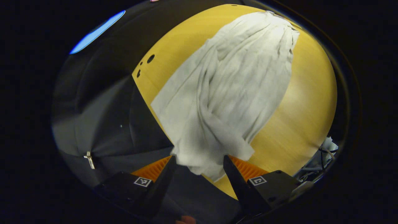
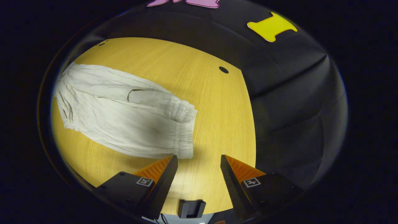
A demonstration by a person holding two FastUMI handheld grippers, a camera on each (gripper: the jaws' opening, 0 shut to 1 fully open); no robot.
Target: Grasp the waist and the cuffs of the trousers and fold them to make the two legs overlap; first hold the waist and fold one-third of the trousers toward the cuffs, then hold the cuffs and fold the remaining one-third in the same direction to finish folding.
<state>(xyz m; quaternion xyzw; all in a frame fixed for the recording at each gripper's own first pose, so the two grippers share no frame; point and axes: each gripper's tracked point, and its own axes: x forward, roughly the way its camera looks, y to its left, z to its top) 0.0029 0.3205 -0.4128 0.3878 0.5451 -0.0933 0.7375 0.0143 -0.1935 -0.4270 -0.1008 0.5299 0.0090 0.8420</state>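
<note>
Left gripper view: we see the white trousers (image 1: 230,93) spread lengthwise on the yellow wooden table (image 1: 304,118), rumpled w/ long creases running away from the camera. Near end of the cloth hangs between the fingers of the left gripper (image 1: 199,161), right at the table's edge. The fingers stand apart, one on either side of the cloth; whether either touches the fabric we cannot tell. A few small round holes (image 1: 150,58) mark the tabletop nr the far-left corner. A tangle of cables (image 1: 320,158) shows past the table's edge at lower right.

Right gripper view: we look across the same table (image 2: 217,102), w/ the trousers (image 2: 124,115) lying flat toward the left side. Their gathered elastic waist (image 2: 183,124) faces the camera, one part bunched and lying over the other. The right gripper (image 2: 199,161) hovers over bare wood just beside the waist, fingers wide apart, nothing between them; its left finger sits close to the waist's lower corner. One round hole (image 2: 223,69) marks the table nr its far edge.
</note>
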